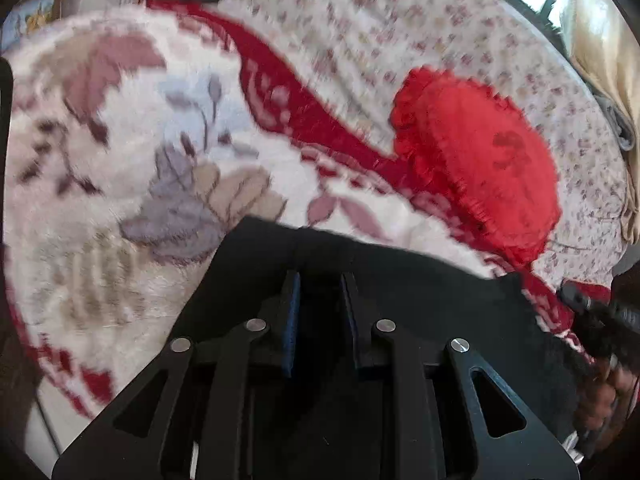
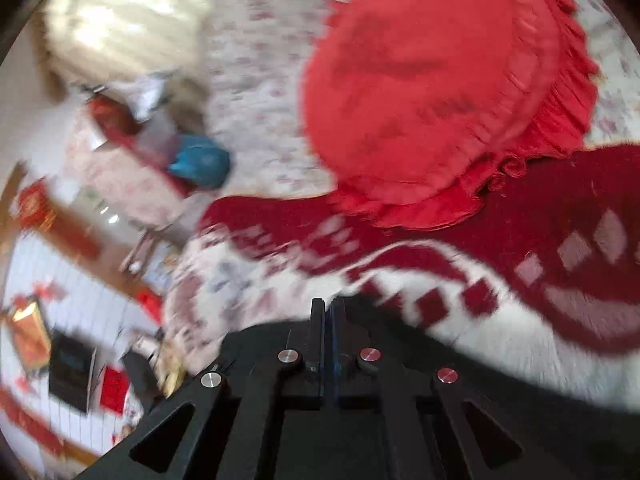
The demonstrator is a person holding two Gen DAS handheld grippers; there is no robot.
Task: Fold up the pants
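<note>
The left tongs (image 1: 320,280) are pinching black pants (image 1: 420,280) near the red cushion (image 1: 480,160); only there the right tongs (image 1: 568,294) are showing sideways, pressed together.

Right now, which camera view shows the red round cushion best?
The right wrist view: the red cushion fills the upper right, near and large, its frilled edge lying on the floral blanket. The left wrist view shows the same cushion whole but smaller and farther away.
</note>
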